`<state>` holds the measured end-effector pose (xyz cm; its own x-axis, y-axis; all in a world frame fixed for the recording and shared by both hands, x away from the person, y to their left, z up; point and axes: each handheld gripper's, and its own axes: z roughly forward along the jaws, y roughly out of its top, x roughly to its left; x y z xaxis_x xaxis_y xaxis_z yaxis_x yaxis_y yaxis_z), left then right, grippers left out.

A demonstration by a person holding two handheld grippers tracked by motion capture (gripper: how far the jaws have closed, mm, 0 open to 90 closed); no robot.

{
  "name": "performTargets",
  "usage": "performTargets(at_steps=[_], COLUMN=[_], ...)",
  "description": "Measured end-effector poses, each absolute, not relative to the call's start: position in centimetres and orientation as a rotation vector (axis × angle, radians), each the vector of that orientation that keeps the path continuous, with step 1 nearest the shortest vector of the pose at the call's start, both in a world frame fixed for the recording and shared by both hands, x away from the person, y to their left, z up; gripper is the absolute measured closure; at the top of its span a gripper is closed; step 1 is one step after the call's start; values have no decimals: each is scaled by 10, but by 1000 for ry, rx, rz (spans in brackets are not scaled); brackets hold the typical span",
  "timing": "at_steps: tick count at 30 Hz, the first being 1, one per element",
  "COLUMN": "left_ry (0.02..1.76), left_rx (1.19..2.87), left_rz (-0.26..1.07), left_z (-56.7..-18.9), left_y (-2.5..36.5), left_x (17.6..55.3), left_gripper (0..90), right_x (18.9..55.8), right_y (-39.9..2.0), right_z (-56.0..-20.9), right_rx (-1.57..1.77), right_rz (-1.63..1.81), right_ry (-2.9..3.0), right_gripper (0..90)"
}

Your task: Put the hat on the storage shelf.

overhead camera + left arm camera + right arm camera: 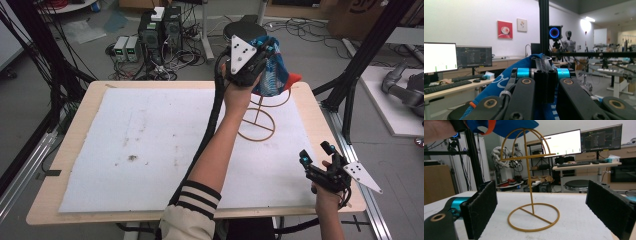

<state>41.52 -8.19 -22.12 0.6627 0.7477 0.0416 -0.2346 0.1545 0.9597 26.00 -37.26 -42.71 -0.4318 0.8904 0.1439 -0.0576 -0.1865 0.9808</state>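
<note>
A blue cap (275, 75) with an orange brim hangs over the top of a golden wire hat stand (256, 122) at the table's far right. My left gripper (265, 54) is raised above the stand and shut on the cap's fabric. In the left gripper view the jaws of my left gripper (545, 75) are pressed together with the blue cap (499, 85) bunched around them. My right gripper (314, 152) rests open near the table's front right corner. In the right gripper view its pads (480, 207) stand wide apart, framing the stand (532, 195), with the cap (506, 125) at the top.
A white mat (150, 145) covers most of the wooden table (75, 130). Black frame posts (360, 65) rise at the table's right and left. Computers and cables (160, 35) sit on the floor behind, next to a black stool (242, 30).
</note>
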Motion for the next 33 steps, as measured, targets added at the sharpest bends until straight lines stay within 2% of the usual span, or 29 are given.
performTargets(at_steps=[16,20,22,26,27,33], left_ry=[592,606,610,617,619,628], left_rx=[1301,1308,1316,1314,1306,1304], left_rz=[761,754,753,750,751,761], left_z=[-242,-245,-247,-248,-248,-246], left_y=[-93,-95,-96,-95,-96,-94], left_x=[434,436,436,436,436,435], left_gripper=[886,795,790,714,670,588], right_x=[257,257,257,257,257,257], right_y=[-373,-373,-373,-373,-373,-373], right_z=[-426,-426,-426,-426,-426,-426], right_rx=[999,997,997,998,1002,996], right_rz=[1722,1723,1723,1722,1725,1722], right_ry=[1356,1356,1356,1355,1352,1355], right_gripper=[100,101,101,101,101,101])
